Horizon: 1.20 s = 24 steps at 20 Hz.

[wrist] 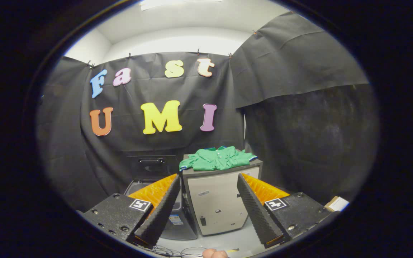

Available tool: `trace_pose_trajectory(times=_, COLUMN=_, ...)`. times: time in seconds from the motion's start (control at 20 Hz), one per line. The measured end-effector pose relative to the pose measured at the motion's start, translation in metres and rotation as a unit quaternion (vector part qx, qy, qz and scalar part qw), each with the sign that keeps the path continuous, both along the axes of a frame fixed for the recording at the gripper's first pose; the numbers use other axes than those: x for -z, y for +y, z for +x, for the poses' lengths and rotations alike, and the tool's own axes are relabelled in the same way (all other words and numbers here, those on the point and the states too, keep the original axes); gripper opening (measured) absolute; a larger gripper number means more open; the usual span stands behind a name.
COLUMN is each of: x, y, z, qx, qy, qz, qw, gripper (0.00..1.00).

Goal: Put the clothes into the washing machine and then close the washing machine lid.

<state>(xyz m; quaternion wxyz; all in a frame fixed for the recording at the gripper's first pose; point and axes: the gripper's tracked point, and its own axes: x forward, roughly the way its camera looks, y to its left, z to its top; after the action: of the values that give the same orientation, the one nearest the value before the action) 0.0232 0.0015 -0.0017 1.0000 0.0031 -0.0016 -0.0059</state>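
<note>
We see the hand-held gripper spread wide, holding nothing. Far beyond its fingers, green clothes lie on a grey cabinet; the washing machine stands open, left beside it.

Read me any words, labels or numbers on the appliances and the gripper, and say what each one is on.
None can be read.
Stickers on the grey cabinet front: too small to read.
Sticker on the washing machine front: blurred.
Square markers on the gripper, whose fingers are open and empty: patterns, no words.
</note>
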Motion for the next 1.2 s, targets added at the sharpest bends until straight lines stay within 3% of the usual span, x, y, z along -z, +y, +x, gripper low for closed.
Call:
trace_pose_trajectory(times=0.85, x=-0.013, y=0.023, z=0.017, qx=-0.002, qy=-0.001, qz=-0.010, qw=1.000, gripper=1.00)
trace_pose_trajectory(times=1.2, x=-0.022, y=0.020, z=0.016, qx=0.024, qy=-0.004, qz=-0.011, qw=1.000, gripper=1.00)
